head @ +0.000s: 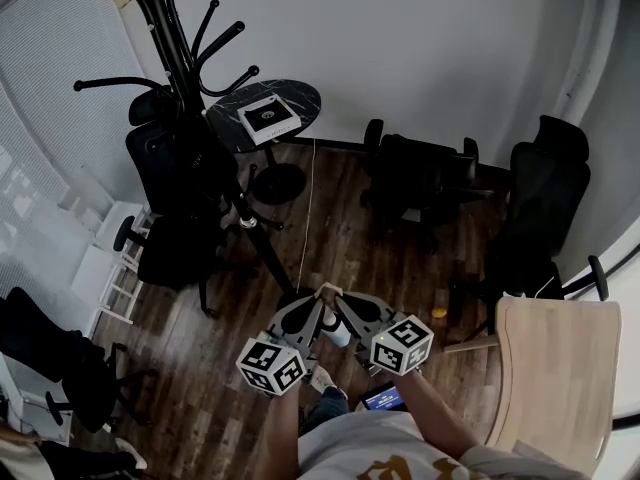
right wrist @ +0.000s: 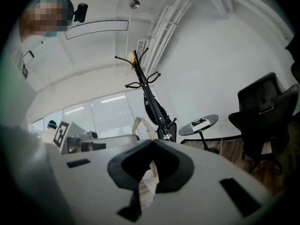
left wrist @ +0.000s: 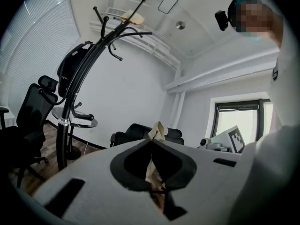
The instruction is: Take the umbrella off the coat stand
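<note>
Umbrella [right wrist: 156, 108], black & folded, is hanging close along the pole of the coat stand [right wrist: 143, 74], centre of the right gripper view. In the left gripper view it's showing upper left [left wrist: 69, 73], on the curved black stand [left wrist: 89, 60]. In the head view the stand [head: 180, 43] is standing upper left; the umbrella is blending w/ a dark chair there, so can't separate it.

Left gripper [head: 318, 301] & right gripper [head: 342, 301] are sitting low-centre in the head view, tips nearly meeting, well apart from the stand. Both are pointing roughly toward it. Left gripper's [left wrist: 156, 131] jaws are pressing together, tan tips touching, nothing btwn them. Right gripper's [right wrist: 146, 125] jaws are likewise meeting, nothing clamped.

Round dark table [head: 300, 103] is standing just right of the stand, carrying a white-edged flat box [head: 268, 116]. Black office chairs [head: 545, 193] are lining the right side. A pale wood tabletop [head: 560, 368] is showing lower right, over a dark wood floor [head: 340, 238].
</note>
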{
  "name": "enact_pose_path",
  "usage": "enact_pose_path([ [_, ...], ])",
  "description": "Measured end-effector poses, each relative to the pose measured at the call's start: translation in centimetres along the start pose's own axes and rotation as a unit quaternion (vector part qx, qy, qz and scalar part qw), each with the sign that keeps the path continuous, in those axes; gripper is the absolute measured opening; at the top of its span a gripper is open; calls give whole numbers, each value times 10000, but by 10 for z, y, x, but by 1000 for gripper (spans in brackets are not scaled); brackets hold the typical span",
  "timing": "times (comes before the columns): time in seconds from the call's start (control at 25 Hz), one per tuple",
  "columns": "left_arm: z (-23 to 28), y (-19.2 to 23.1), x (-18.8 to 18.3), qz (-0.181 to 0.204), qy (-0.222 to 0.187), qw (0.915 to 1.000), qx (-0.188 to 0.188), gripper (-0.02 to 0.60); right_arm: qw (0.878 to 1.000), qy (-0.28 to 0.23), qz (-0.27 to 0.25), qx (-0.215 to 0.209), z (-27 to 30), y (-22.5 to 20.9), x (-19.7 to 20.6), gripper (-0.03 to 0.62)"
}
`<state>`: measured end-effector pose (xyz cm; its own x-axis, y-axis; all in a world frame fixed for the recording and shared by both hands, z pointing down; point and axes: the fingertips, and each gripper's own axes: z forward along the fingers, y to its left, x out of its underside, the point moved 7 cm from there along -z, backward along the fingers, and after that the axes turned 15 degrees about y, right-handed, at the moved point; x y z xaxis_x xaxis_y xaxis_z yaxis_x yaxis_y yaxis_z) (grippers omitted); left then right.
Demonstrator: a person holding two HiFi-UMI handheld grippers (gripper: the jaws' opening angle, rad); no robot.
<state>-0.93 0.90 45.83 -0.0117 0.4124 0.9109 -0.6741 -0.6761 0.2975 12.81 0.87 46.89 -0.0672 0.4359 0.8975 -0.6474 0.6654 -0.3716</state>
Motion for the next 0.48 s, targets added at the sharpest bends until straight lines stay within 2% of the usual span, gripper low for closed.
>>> enact_pose_path([
  [0.48, 11, -7, 5, -68, -73, 9999, 128, 23, 9998, 0, -53, 169, -16, -4, 5, 15],
])
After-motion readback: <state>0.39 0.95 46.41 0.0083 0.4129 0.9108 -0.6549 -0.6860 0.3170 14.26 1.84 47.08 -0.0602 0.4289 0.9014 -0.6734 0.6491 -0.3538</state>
